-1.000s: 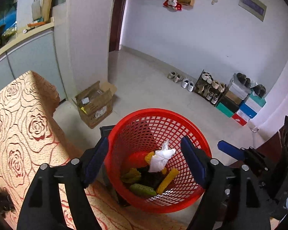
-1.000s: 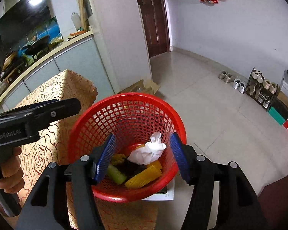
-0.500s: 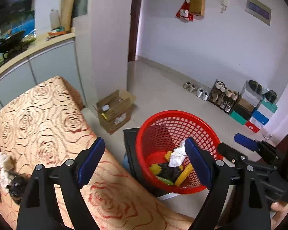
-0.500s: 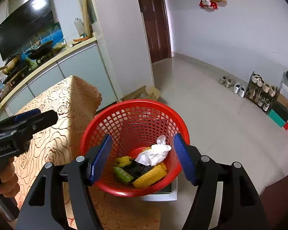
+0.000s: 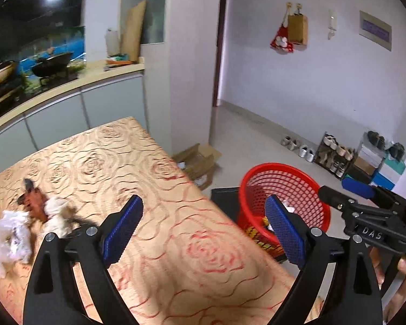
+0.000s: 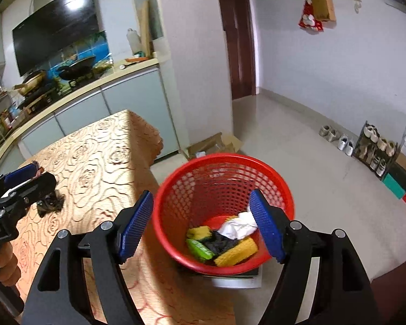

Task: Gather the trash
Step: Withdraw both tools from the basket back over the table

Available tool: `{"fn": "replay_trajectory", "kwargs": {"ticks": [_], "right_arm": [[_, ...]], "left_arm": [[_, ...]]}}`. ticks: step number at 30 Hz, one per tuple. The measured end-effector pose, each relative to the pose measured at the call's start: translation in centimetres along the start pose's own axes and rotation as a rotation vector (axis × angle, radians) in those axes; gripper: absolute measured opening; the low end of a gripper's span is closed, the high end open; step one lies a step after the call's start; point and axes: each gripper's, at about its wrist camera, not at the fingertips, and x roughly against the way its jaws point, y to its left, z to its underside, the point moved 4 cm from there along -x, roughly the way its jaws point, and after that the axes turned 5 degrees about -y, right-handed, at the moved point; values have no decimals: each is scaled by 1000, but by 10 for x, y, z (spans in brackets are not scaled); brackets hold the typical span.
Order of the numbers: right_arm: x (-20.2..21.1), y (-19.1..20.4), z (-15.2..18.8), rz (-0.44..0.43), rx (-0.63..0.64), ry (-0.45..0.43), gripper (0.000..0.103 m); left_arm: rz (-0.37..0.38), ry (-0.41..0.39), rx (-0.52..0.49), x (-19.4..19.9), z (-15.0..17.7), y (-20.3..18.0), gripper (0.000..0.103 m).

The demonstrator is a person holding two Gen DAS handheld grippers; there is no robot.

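Now left gripper (image 5: 203, 230) opening wide, empty; right gripper (image 6: 201, 226) opening, empty.

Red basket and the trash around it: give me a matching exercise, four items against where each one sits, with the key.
Items:
1. white crumpled paper
2. red basket
3. cardboard box
4. white and brown scraps

Places:
A. on the floor by the wall
B. on the rose-patterned tablecloth
C. inside the basket, on top
D. beside the table's end

Pairs: 1-C, 2-D, 3-A, 4-B
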Motion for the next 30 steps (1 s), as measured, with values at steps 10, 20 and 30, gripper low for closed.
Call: {"fn": "replay_trajectory", "kwargs": {"ticks": [10, 20, 30], "right_arm": [[6, 56, -2, -86, 65, -5, 73], [3, 116, 2, -190, 126, 13, 73], [-8, 172, 12, -283, 185, 59, 74]], "left_arm": [[-137, 17, 91, 24, 25, 70, 88], [-255, 25, 169, 54, 48, 131, 88], [-356, 36, 242, 86, 75, 187, 88]]}}
